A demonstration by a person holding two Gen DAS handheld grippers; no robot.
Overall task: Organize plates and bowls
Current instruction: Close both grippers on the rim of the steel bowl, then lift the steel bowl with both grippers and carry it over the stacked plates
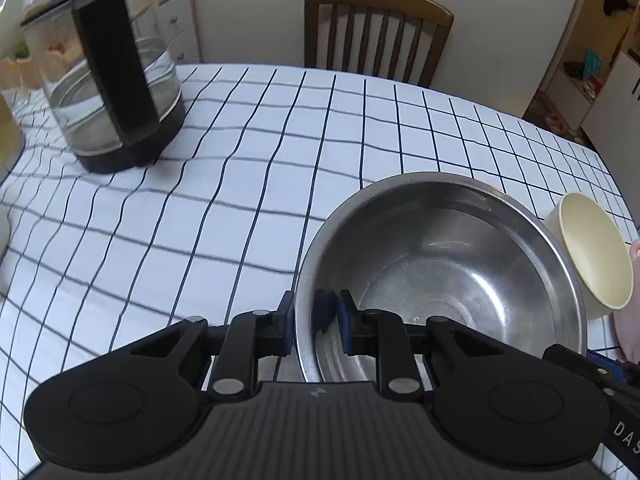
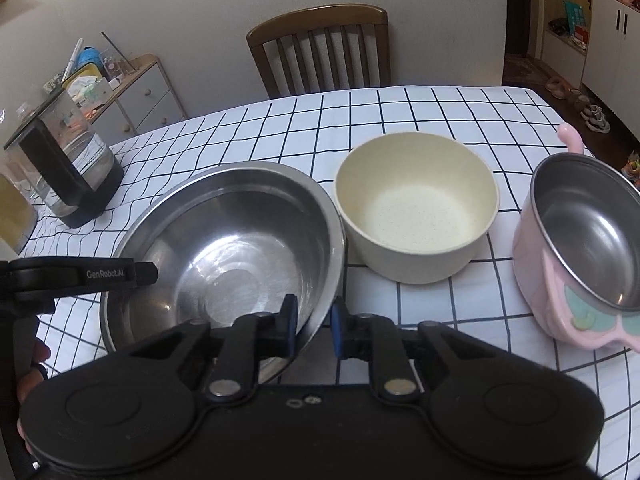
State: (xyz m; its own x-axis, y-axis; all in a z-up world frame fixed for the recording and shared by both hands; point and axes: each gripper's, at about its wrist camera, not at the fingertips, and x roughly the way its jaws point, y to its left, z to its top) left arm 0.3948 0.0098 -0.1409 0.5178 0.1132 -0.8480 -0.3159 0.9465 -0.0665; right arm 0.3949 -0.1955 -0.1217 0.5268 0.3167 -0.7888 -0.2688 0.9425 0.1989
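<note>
Steel mixing bowl (image 2: 224, 248) sat on the checked tablecloth (image 1: 200, 200), both grippers clamped on its near rim: left gripper (image 1: 314, 316), right gripper (image 2: 314, 322). Cream bowl (image 2: 416, 208) stood just beside it, possibly touching.

Both wrist views look steeply down, close over the round steel bowl (image 1: 444, 276) (image 2: 224, 248) at 6 o'clock on the checked-cloth surface (image 1: 240, 200) (image 2: 440, 120), sharing the brown wooden chair (image 1: 376, 28) (image 2: 320, 48) at 12 o'clock.
</note>
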